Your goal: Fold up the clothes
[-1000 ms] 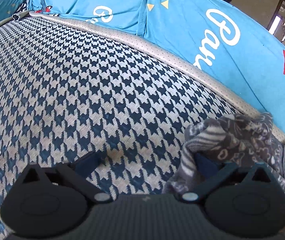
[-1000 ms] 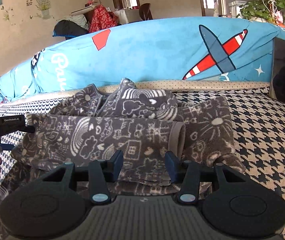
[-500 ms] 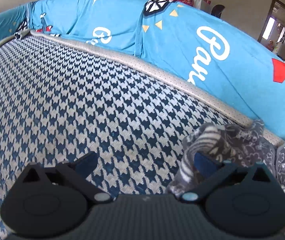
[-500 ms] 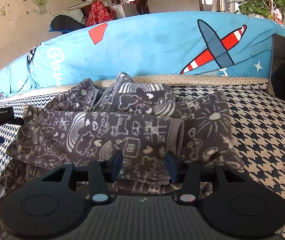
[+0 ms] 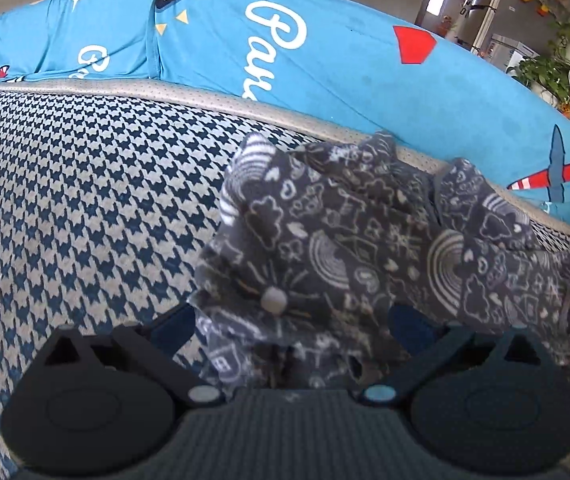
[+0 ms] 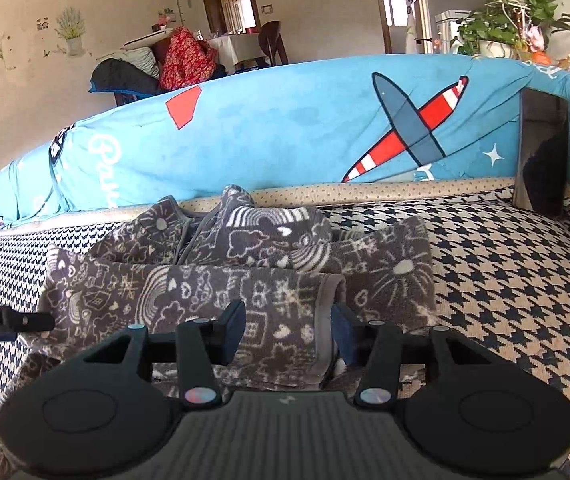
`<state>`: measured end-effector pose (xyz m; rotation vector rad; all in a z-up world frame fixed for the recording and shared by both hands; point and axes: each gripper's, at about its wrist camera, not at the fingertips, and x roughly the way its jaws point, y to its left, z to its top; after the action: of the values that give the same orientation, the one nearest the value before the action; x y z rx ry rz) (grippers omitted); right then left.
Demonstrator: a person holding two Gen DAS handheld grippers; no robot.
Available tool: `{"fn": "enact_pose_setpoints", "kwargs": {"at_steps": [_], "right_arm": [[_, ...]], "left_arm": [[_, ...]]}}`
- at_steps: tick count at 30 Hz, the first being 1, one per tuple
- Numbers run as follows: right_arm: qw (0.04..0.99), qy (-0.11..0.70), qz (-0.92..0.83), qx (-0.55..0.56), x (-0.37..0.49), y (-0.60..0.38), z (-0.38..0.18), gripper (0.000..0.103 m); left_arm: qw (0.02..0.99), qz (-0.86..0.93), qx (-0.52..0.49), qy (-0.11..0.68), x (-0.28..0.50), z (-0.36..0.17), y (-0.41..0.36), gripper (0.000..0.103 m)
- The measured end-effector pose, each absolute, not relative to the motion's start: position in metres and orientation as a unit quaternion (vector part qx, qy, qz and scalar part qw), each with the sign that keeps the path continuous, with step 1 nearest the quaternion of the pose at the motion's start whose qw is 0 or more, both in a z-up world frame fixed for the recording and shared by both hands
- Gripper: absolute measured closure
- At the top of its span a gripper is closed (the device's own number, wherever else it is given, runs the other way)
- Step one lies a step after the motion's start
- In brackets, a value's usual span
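Grey patterned garment [image 6: 221,280] heaped on the checked sofa seat [image 6: 505,280] against the blue backrest cover [image 6: 285,132]
Both jaws are held spread: cloth is bunched between the left gripper [image 5: 289,328] fingers; the sleeve cuff [image 6: 325,320] is seen between the right gripper [image 6: 289,328] fingers, at 6 o'clock

the left gripper [image 5: 291,326] points forward and slightly down, its two dark fingers spread wide apart with cloth bunched in the gap between them, and it cannot be told from this view whether the pads press on it. the right gripper [image 6: 288,332] sits low and level, its fingers [image 6: 231,330] parted with a clear gap between the blue pads, not clamped on anything. at the left edge of the right wrist view the tip of the left gripper shows again, reaching in sideways.
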<state>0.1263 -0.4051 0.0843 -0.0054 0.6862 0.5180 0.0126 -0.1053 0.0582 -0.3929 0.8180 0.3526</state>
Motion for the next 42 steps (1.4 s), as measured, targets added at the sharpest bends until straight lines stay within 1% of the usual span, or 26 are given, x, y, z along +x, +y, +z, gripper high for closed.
{"fn": "enact_pose_setpoints", "kwargs": {"at_steps": [4, 6, 9, 11, 15, 17, 21, 26, 30, 32, 35, 42], "right_arm": [[0.912, 0.333, 0.237, 0.012, 0.128, -0.422, 0.087, 0.056], [0.913, 0.334, 0.232, 0.013, 0.129, -0.428, 0.088, 0.052], [0.915, 0.337, 0.222, 0.013, 0.129, -0.438, 0.086, 0.043], [0.915, 0.340, 0.217, 0.013, 0.130, -0.444, 0.085, 0.033], [0.911, 0.349, 0.218, 0.023, 0.129, -0.454, 0.079, 0.029], [0.906, 0.358, 0.224, 0.038, 0.129, -0.458, 0.076, 0.024], [0.896, 0.374, 0.230, 0.068, 0.130, -0.465, 0.069, 0.022], [0.897, 0.381, 0.214, 0.069, 0.135, -0.463, 0.061, 0.014], [0.890, 0.399, 0.208, 0.075, 0.139, -0.460, 0.049, 0.011], [0.894, 0.389, 0.210, 0.068, 0.137, -0.457, 0.048, 0.009], [0.894, 0.384, 0.220, 0.071, 0.135, -0.453, 0.047, 0.009], [0.904, 0.367, 0.214, 0.039, 0.132, -0.438, 0.044, 0.010]], "left_arm": [[0.888, 0.159, -0.185, 0.391, 0.006, 0.061, -0.116, 0.000], [0.891, 0.159, -0.179, 0.387, 0.007, 0.063, -0.119, 0.000], [0.890, 0.166, -0.170, 0.389, 0.012, 0.062, -0.120, 0.000], [0.888, 0.167, -0.171, 0.393, 0.017, 0.060, -0.118, 0.000], [0.886, 0.169, -0.170, 0.397, 0.023, 0.058, -0.119, 0.000], [0.885, 0.172, -0.160, 0.401, 0.026, 0.057, -0.121, 0.000], [0.884, 0.174, -0.155, 0.406, 0.027, 0.054, -0.122, 0.000], [0.878, 0.179, -0.152, 0.416, 0.031, 0.047, -0.121, 0.000], [0.868, 0.188, -0.150, 0.434, 0.037, 0.034, -0.120, 0.000], [0.866, 0.192, -0.149, 0.437, 0.039, 0.029, -0.121, 0.000], [0.867, 0.196, -0.140, 0.436, 0.039, 0.027, -0.125, 0.000], [0.867, 0.198, -0.137, 0.437, 0.040, 0.024, -0.126, 0.000]]}}
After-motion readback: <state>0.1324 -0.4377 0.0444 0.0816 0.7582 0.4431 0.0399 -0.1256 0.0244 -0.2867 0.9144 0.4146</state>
